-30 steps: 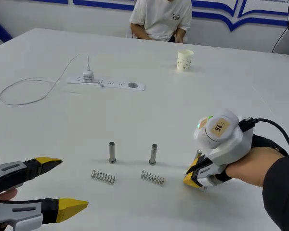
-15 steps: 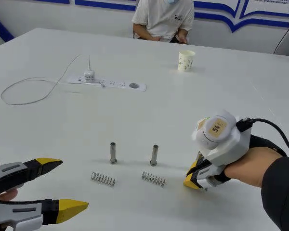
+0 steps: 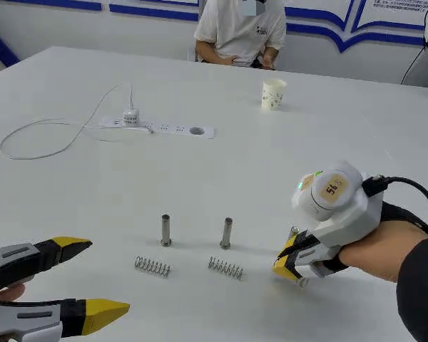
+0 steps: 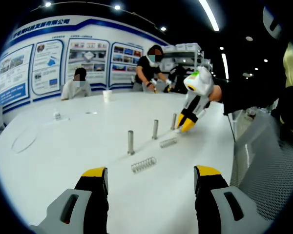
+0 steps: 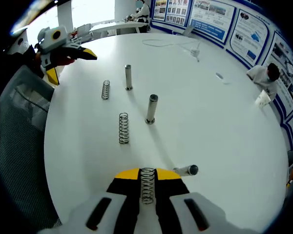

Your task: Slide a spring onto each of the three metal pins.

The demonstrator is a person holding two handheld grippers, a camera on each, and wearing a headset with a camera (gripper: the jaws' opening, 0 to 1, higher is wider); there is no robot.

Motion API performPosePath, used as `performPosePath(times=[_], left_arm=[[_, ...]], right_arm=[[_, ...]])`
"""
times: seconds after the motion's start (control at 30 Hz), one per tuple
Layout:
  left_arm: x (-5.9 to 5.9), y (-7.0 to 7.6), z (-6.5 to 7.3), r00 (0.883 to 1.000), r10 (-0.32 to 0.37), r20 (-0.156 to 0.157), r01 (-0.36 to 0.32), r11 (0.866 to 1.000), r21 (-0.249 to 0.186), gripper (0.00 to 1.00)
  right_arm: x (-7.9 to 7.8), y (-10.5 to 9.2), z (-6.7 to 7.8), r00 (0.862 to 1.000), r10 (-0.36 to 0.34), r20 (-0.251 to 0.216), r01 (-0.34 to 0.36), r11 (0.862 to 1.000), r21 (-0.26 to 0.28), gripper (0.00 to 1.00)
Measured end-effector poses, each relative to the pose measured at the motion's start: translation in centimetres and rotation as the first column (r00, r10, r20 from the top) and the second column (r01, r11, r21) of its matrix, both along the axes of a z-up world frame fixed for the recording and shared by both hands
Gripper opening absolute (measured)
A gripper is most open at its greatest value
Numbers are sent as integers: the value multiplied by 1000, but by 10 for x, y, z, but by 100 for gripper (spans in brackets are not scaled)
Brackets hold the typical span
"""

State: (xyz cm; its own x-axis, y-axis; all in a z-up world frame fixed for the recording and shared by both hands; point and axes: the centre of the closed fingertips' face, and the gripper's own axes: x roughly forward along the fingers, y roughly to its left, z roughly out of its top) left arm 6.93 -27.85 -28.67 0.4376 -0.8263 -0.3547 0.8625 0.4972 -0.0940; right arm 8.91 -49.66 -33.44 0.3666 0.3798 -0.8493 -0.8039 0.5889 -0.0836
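Two metal pins (image 3: 165, 230) (image 3: 226, 232) stand upright on the white table, with a loose spring (image 3: 152, 266) (image 3: 225, 267) lying in front of each. The third pin (image 3: 293, 232) stands right beside my right gripper (image 3: 289, 265), partly hidden by it. That gripper is shut on a third spring (image 5: 147, 184), which sticks out between its jaws, close to the left of the third pin (image 5: 187, 170). My left gripper (image 3: 93, 278) hovers open at the near left, apart from the nearest spring (image 4: 143, 164), with nothing between its fingers.
A power strip (image 3: 171, 126) with a plugged adapter and a looping white cable (image 3: 43, 135) lies at the far left. A paper cup (image 3: 273, 93) stands farther back. A person (image 3: 239, 28) sits at the table's far edge.
The body of my right gripper has leaned slightly to the right while its tips stay by the third pin. The left gripper, pins and loose springs have not moved.
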Motion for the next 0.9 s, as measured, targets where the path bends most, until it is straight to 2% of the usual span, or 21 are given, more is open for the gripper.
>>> performPosePath(times=[0.23,0.9], left_arm=[[0,1,1,1000,1,2,-1,1000,-4,73],[0,0,0,1000,1,2,-1,1000,-2,73]], right_arm=[[-2,-5,4,1000,-23,10,23,1000,10,12],[-3,-17,16,993,-109,40,105,991,82,12]])
